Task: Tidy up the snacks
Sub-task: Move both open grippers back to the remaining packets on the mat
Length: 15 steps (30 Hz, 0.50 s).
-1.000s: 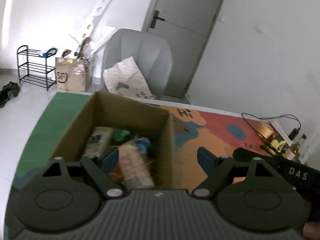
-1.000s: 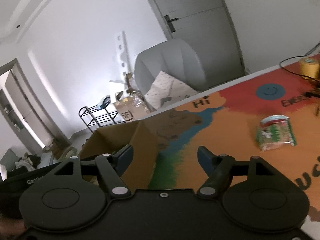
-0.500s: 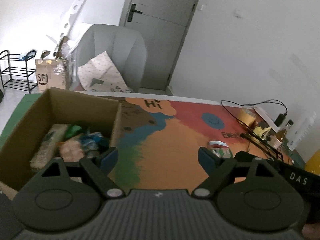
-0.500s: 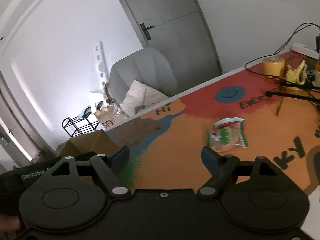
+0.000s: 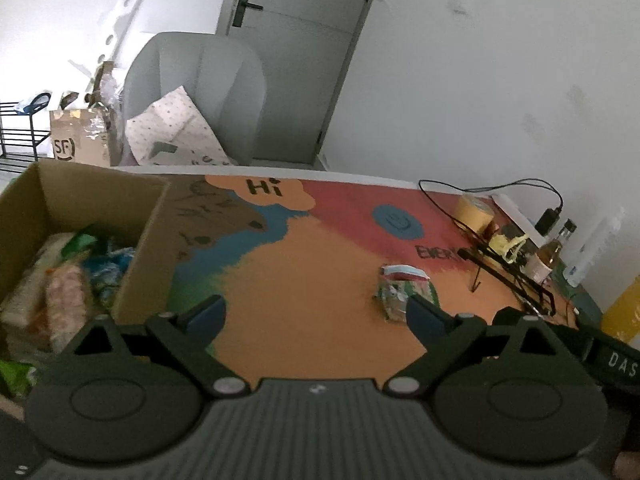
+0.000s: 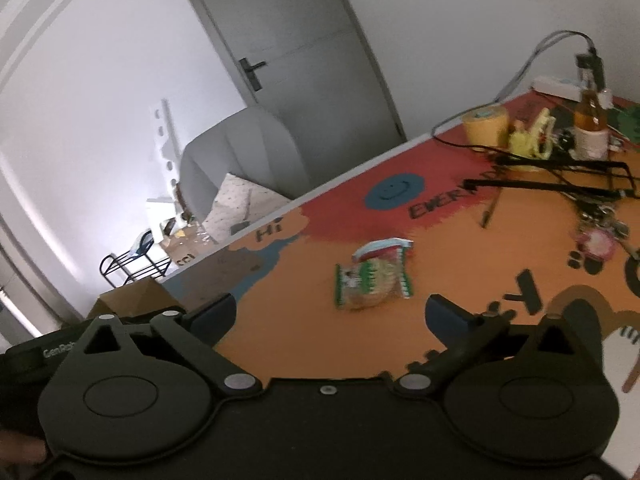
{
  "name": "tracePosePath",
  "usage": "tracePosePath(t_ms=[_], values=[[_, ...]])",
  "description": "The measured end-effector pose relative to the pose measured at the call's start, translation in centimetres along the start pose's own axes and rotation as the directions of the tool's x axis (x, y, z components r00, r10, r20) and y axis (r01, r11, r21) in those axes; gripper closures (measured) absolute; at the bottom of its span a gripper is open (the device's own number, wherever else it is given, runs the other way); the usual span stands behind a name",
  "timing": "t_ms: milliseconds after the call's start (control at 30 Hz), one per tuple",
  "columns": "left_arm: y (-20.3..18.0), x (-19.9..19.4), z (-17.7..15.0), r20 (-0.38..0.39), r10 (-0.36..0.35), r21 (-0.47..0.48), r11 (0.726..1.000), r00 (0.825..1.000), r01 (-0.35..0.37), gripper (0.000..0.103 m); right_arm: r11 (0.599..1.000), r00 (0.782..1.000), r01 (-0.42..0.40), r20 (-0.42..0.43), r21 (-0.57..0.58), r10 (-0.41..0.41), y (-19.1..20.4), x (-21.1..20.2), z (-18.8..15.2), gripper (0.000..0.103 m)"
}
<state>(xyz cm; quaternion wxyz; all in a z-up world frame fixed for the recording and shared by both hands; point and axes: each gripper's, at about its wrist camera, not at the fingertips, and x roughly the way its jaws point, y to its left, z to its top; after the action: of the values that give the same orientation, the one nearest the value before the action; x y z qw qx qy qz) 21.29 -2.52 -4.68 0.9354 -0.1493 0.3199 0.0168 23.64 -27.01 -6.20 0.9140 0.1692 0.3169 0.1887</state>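
A green and white snack packet (image 6: 372, 278) lies on the orange part of the table mat; it also shows in the left wrist view (image 5: 400, 292). An open cardboard box (image 5: 144, 240) at the left holds several snack packets (image 5: 68, 284); its corner shows in the right wrist view (image 6: 132, 300). My left gripper (image 5: 316, 316) is open and empty, to the right of the box. My right gripper (image 6: 330, 316) is open and empty, just short of the lone packet.
A yellow tape roll (image 6: 486, 124), a bottle (image 6: 592, 120), a black stand (image 6: 560, 176), keys (image 6: 596, 236) and cables crowd the mat's right side. A grey chair (image 5: 200, 92) stands behind the table's far edge.
Both grippers have swung right, away from the box and toward the lone packet, which now sits nearer my right gripper. Both stay open.
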Motion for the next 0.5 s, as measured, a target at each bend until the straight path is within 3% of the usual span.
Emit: tracePosePath(t_ms=[500], values=[[-2.5, 3.8, -0.3, -0.039, -0.048, 0.026, 0.998, 0.998, 0.049, 0.008, 0.998, 0.999, 0.050, -0.013, 0.041, -0.050, -3.9, 1.7, -0.1, 0.001]])
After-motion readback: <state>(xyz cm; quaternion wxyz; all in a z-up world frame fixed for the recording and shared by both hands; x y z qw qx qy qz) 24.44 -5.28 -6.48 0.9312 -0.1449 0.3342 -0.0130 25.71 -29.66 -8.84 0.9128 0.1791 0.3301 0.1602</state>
